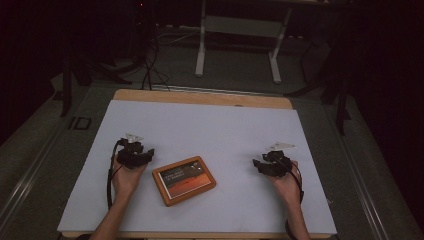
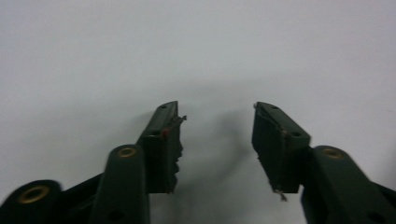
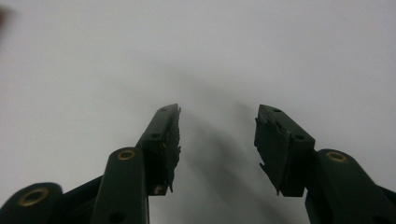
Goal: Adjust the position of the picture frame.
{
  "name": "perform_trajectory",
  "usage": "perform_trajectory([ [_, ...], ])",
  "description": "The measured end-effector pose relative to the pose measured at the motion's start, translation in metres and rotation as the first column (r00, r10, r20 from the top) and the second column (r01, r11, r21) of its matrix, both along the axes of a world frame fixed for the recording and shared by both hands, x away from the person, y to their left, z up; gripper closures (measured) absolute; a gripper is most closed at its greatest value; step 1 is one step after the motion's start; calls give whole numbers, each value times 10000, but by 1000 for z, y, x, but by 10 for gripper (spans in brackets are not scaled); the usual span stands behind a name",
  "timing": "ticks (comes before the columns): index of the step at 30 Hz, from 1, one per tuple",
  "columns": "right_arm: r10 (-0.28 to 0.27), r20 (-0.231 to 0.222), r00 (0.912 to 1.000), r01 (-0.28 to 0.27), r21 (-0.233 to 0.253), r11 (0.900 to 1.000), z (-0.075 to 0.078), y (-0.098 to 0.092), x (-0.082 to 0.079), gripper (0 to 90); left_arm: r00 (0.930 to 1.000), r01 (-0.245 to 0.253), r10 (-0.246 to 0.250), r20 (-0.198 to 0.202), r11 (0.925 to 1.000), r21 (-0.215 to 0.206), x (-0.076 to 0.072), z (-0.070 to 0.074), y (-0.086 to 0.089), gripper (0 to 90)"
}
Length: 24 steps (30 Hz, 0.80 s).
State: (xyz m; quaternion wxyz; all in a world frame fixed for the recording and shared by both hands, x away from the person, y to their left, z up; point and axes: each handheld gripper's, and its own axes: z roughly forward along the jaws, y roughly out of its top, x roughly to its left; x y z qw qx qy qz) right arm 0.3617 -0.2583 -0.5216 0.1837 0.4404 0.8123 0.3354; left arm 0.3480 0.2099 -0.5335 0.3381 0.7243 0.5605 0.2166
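The orange-framed tablet lies flat on the white bench, between the left tool and the right tool. It is judged rigid, thin and breakable; an edge grip is advised. Both tools are spread and empty.

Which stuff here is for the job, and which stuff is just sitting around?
For the job:
- orange framed tablet, lying flat between the hands
- left gripper, fingers apart, nothing held
- right gripper, open too

Just around:
- white table cover
- white frame legs on the floor behind
- cables on the floor
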Motion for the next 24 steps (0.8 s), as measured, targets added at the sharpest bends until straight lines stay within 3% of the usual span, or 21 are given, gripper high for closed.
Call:
perform_trajectory([
  [4,313,36,9995,-313,0,9995,4,5,-2,491,9993,317,-317,180,9995,27,-6,3,0,576],
  [5,706,67,9975,-708,204,9973,8,11,-4,491,9971,571,-579,499,9982,168,-13,9,0,590],
  [8,931,92,9956,-935,486,9944,11,15,-4,477,9959,787,-770,479,9963,-335,-18,13,3,591],
  [14,1348,156,9908,-1356,782,9877,15,26,-7,473,9901,1202,-1170,777,9920,-375,-32,22,5,578],
  [18,1537,287,9877,-1556,864,9840,16,32,-10,497,9886,1299,-1226,876,9881,-829,-41,25,8,587],
  [23,1768,265,9839,-1787,1072,9781,14,38,-12,563,9795,1797,-1689,1093,9788,-979,-52,32,7,686],
  [24,1832,250,9828,-1848,1105,9765,14,40,-13,585,9705,2210,-2093,1200,9707,-945,-57,33,5,709],
])
